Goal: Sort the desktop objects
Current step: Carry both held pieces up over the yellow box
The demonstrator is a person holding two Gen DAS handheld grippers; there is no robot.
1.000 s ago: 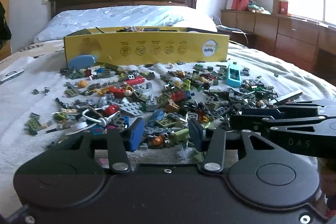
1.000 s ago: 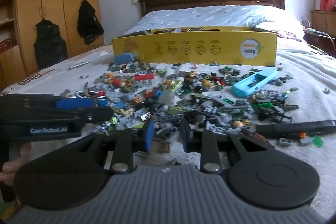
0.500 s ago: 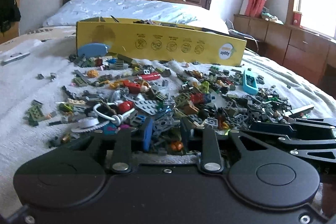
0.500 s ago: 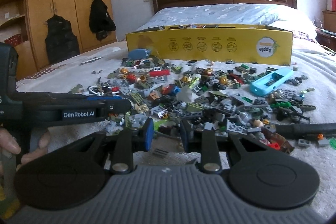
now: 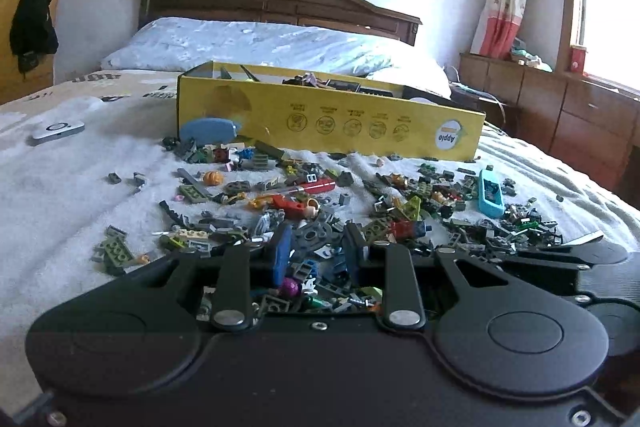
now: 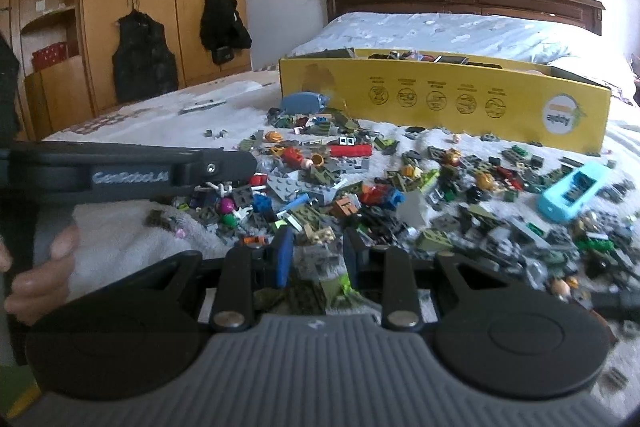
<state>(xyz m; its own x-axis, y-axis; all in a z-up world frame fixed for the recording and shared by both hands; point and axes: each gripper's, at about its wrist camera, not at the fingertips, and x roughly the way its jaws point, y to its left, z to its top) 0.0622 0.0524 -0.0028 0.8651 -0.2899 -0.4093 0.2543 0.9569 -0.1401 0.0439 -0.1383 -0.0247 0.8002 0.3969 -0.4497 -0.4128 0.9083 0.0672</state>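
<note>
Both claws have advanced over the knobbly plastic bricks [image 5: 304,211]: left claw [image 5: 314,255] closed, right claw [image 6: 316,255] part-open, empty.

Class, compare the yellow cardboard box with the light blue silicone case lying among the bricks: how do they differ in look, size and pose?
The yellow box is far bigger than the light blue case. The box is stiff, straight-walled card with printed icons; the case is plain, with rounded corners. The box stands behind the brick pile, while the case lies at an angle within it. Both are open-topped and rest on the white bedcover.
</note>
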